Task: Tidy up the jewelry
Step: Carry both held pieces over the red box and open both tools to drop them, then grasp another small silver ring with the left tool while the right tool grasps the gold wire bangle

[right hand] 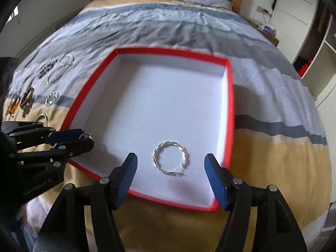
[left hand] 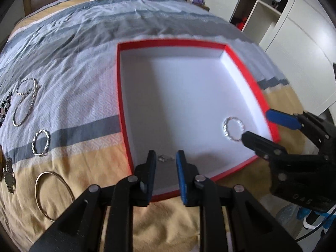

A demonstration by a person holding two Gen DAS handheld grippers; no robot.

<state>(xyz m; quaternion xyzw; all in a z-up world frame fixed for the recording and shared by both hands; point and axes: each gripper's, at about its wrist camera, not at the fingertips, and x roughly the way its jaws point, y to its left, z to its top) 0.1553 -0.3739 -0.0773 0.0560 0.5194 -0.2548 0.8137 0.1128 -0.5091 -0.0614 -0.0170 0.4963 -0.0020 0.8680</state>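
- A shallow red box (right hand: 230,96) with a white inside lies open on the bed (right hand: 168,21), over a striped blue, grey and yellow cover.
- The right hand-held gripper (right hand: 171,169) hangs over the near right part of the box, its blue-padded jaws spread wide.
- A twisted silver bracelet (right hand: 169,158) lies flat on the white floor of the box between those jaws; neither pad touches it.
- In the left wrist view one black finger of the right hand-held gripper (left hand: 257,126) lies just at the edge of that bracelet (left hand: 233,129), the other finger out over the red rim.
- The left hand-held gripper (left hand: 166,163) is at the box's near left corner, its jaws only a little apart.
- A small silver piece (left hand: 166,158) shows between its tips; blur keeps me from telling whether the pads press on it or it lies loose on the box floor.
- More jewelry waits on the cover left of the box: a silver chain necklace (left hand: 26,101), a twisted silver bangle (left hand: 41,142), a plain thin bangle (left hand: 52,195) and a watch (left hand: 9,177).
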